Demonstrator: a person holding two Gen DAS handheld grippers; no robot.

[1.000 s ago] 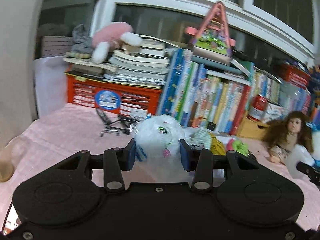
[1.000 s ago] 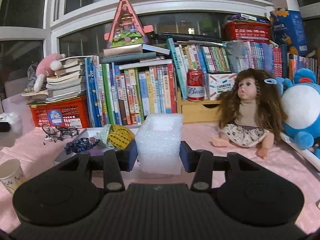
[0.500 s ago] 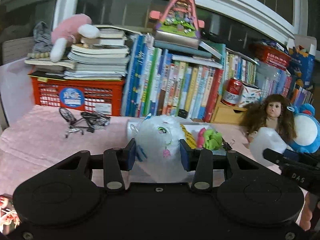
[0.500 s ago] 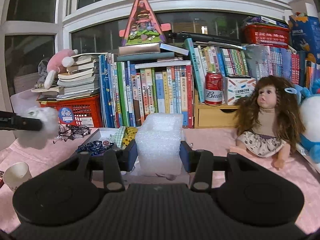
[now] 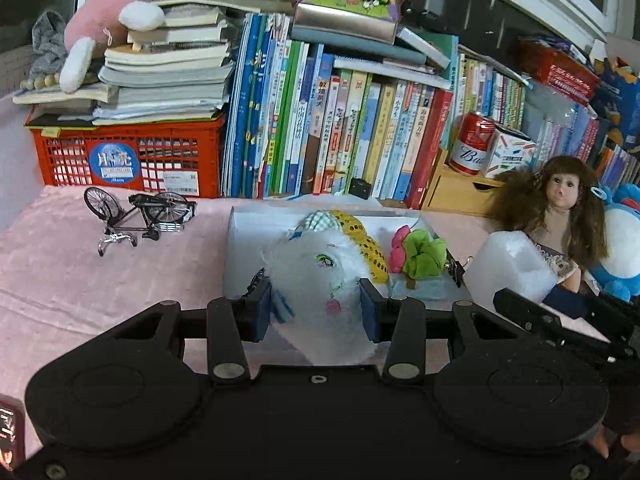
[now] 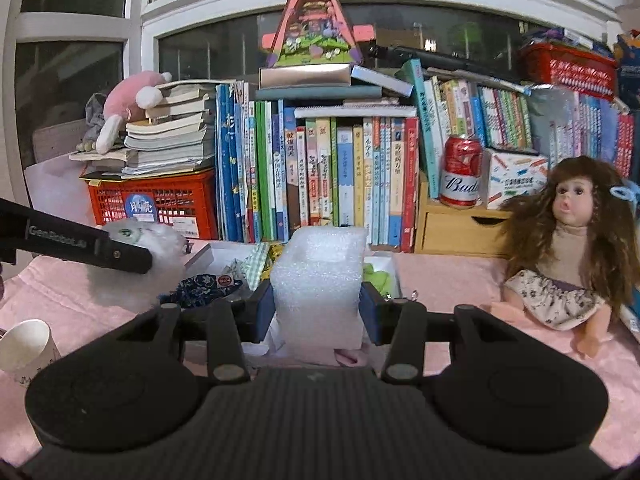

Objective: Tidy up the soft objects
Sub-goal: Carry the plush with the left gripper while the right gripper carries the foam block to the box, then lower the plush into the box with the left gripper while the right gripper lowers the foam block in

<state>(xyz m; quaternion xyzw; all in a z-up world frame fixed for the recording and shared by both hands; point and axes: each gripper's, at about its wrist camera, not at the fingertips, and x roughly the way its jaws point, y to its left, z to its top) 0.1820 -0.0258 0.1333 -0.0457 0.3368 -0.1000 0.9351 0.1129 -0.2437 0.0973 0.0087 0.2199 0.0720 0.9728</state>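
Both tongs have moved toward the white box (image 5: 240,236), left tongs (image 5: 316,306) gripping the fluffy white toy (image 5: 320,280), right tongs (image 6: 318,306) gripping the foam block (image 6: 320,272).

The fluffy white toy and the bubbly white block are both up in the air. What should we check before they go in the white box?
1. Left gripper jaws squeezing the fluffy white toy: ok.
2. Right gripper jaws squeezing the foam block: ok.
3. Toy over the white box: ok.
4. Block over the box: cannot tell.
5. Room left inside, beside the green plush and yellow sequin pouch: cannot tell.
6. The two grippers apart: ok.
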